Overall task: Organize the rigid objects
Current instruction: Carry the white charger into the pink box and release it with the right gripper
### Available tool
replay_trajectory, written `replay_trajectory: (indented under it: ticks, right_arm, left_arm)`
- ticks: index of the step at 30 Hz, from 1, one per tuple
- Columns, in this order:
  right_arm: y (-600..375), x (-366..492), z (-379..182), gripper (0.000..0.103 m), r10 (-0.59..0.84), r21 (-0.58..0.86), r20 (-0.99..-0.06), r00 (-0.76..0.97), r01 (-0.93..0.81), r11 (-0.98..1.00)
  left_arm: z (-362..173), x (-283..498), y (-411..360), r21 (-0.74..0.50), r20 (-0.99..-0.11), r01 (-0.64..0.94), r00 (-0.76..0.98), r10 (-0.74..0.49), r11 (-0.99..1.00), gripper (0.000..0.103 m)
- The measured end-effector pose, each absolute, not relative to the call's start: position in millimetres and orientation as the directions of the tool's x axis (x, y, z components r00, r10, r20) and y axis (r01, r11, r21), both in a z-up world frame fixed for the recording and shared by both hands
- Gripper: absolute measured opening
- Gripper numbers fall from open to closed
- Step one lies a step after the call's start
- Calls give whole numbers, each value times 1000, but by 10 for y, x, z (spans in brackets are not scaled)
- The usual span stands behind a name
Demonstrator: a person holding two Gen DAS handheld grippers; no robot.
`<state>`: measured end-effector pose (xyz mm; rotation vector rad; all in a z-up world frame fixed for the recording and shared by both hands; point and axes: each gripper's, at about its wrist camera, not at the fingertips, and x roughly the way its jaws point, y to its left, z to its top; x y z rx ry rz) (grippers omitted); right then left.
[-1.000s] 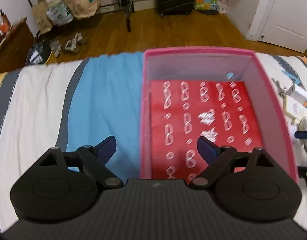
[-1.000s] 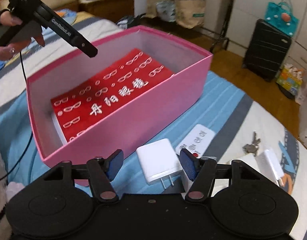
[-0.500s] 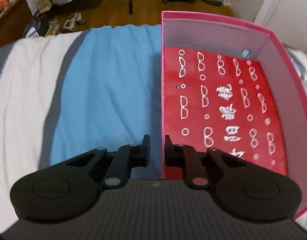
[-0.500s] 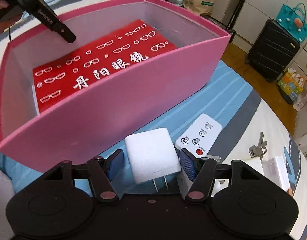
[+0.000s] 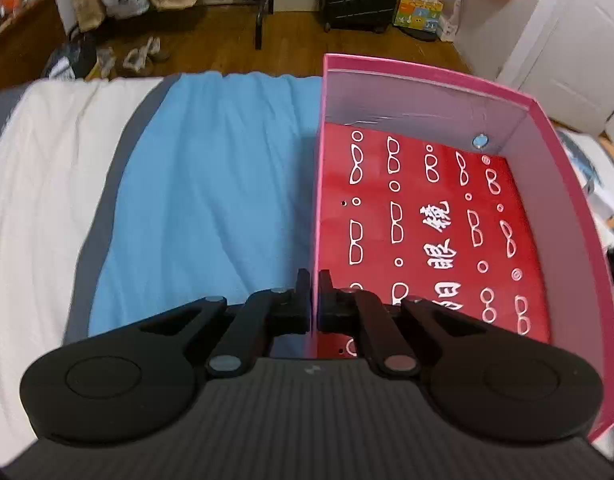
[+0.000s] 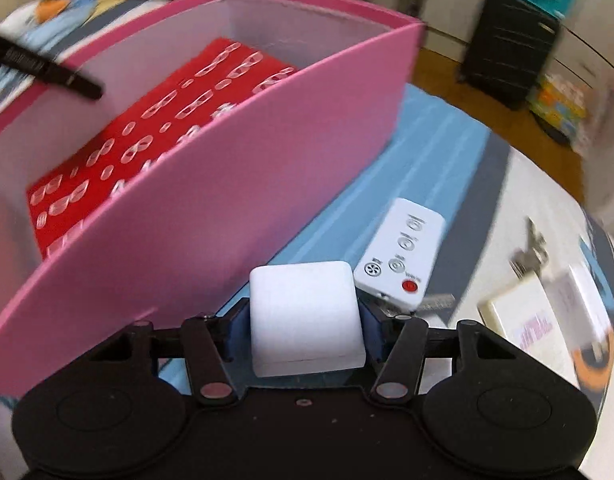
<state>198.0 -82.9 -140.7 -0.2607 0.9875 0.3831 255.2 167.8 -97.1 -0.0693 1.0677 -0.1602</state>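
White charger block (image 6: 305, 312), pinched by right gripper (image 6: 305, 330) fingers; left gripper (image 5: 314, 300) fingers clamp pink box (image 5: 563, 216) wall; remote (image 6: 401, 254) beside on bed.

One open pink cardboard box (image 5: 563, 184) sits on the bed, and one flat red package printed with white eyeglass shapes (image 5: 427, 224) lies inside it. Beside the box there is one white cube-shaped plug-in charger (image 6: 305, 316), one slim white remote control with a red button (image 6: 403, 256), one bunch of metal keys (image 6: 531, 248) and one further white boxy item (image 6: 543, 312) too blurred to identify. Two black two-finger grippers are in view, one per hand.
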Motion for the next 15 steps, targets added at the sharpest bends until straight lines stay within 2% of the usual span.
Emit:
replay_trajectory:
  ticks: [8, 15]
  right_arm:
    - [-940, 1722, -1212, 62, 171, 2, -778, 605, -270, 963]
    - [-984, 1631, -953, 62, 134, 3, -705, 696, -186, 983]
  left_arm:
    - [-952, 2579, 1527, -31, -872, 160, 478, -105, 987, 2]
    - [-1038, 2617, 1594, -80, -901, 147, 413, -135, 986, 2]
